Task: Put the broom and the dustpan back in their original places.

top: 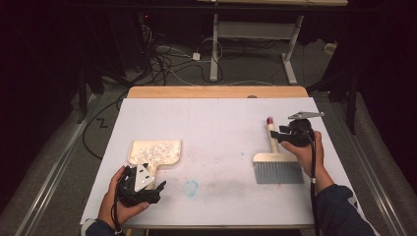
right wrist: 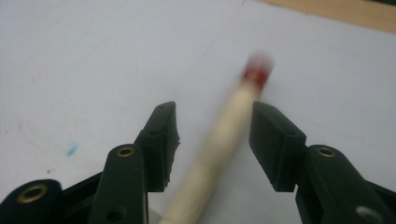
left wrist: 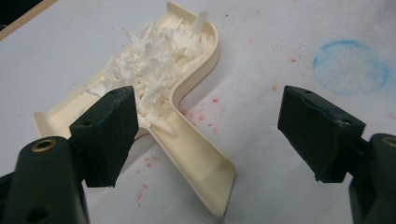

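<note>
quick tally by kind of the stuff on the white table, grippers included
Dustpans: 1, cream dustpan holding a pile of white scraps
Brushes: 1, hand brush with cream handle and grey bristles
Grippers: 2, left gripper open over the dustpan's handle, right gripper open around the brush's handle
Total: 4 things, counting the scraps as the dustpan's load

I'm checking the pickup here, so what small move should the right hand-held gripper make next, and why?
Probably close the right hand-held gripper on the brush handle: its jaws stand open on either side of the handle without touching it, and the brush lies flat on the table.
</note>
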